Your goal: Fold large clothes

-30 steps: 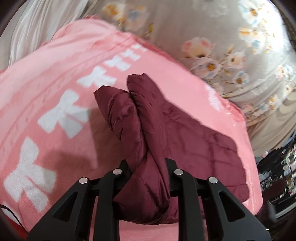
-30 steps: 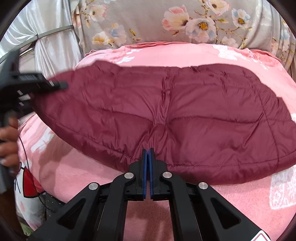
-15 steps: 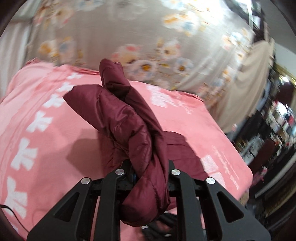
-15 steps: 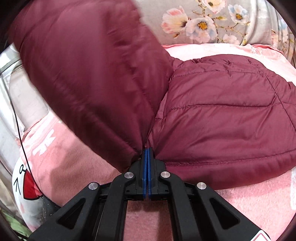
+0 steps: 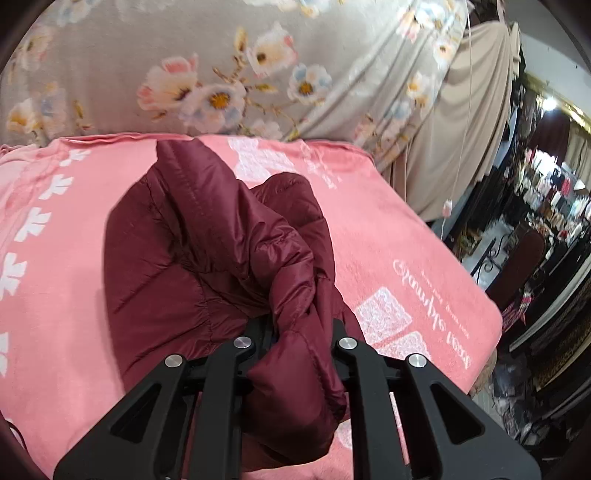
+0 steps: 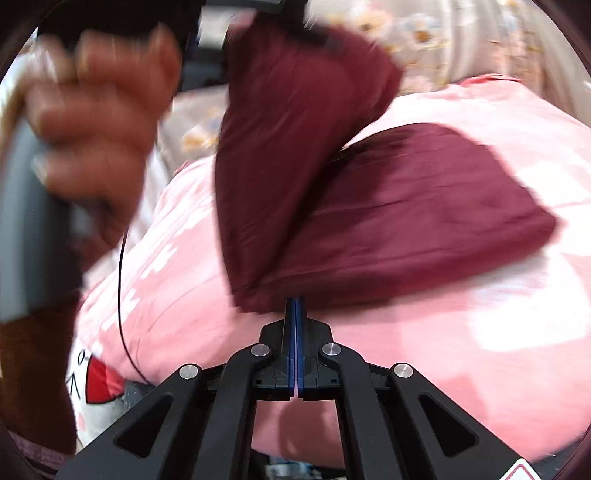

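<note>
A dark maroon quilted jacket (image 5: 207,258) lies on a pink blanket (image 5: 388,236). My left gripper (image 5: 295,332) is shut on a bunched fold of the jacket and holds it up over the rest of the garment. In the right wrist view the jacket (image 6: 424,206) lies partly flat, with one side lifted and folded over. My right gripper (image 6: 295,306) has its jaws closed at the jacket's near edge; whether fabric is pinched between them is not clear. The left hand and its gripper (image 6: 255,7) show blurred at the top left there.
The pink blanket (image 6: 480,332) covers a bed, with a grey floral cloth (image 5: 258,66) behind it. The bed's right edge (image 5: 491,317) drops to a dark cluttered room. A thin black cable (image 6: 122,280) hangs at the left.
My left gripper has carried the jacket's side up and across to the right, folding it over the rest. My right gripper has stayed closed at the near edge.
</note>
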